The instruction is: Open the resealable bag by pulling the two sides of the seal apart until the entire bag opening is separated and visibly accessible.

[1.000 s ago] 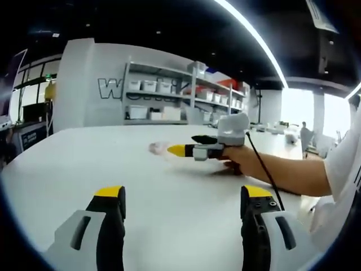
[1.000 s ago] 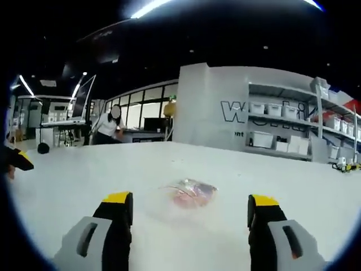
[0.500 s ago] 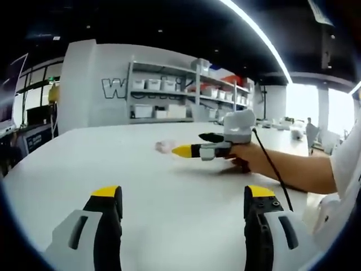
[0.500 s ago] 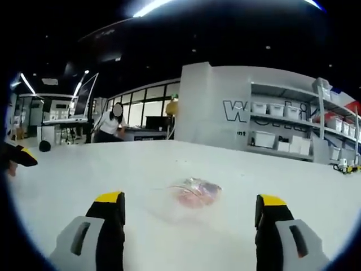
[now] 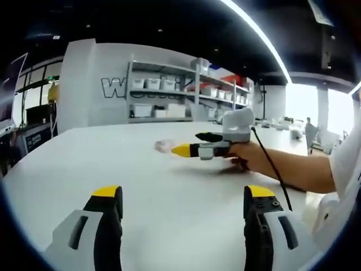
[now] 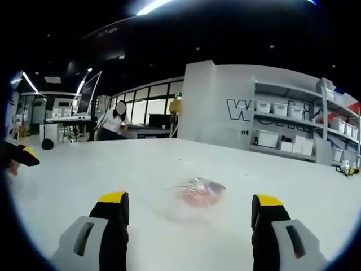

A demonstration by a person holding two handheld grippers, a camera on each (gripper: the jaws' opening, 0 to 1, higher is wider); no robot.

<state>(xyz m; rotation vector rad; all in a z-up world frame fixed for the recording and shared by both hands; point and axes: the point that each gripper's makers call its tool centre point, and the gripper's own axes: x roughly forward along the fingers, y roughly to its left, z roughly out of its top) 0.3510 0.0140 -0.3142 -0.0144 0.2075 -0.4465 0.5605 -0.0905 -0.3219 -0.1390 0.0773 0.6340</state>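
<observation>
In the left gripper view, the left gripper (image 5: 178, 210) hangs over the plain white table (image 5: 84, 169) with its two yellow-tipped black fingers (image 5: 108, 197) wide apart and nothing between them. Well ahead of those fingers and a little to their right, the right gripper (image 5: 194, 144) reaches in from the right, held in a person's hand (image 5: 243, 155). Just past its yellow tips lies a small, clear, crumpled resealable plastic bag (image 5: 163, 146), flat on the table and apart from both tools. From here the bag is only a pale smudge; its seal cannot be made out.

In the right gripper view, the right gripper's (image 6: 190, 206) fingers (image 6: 113, 203) also stand wide apart and empty. The bag sits on the table just ahead of them, roughly midway between the two tips, with something pinkish showing inside. A yellow tip of the left gripper shows far off to the left of these fingers.

By my reading the task has barely begun: neither side of the seal is held, and the bag looks closed. Grasping both lips and pulling them apart remains. Which edge carries the seal is too blurred to tell.
</observation>
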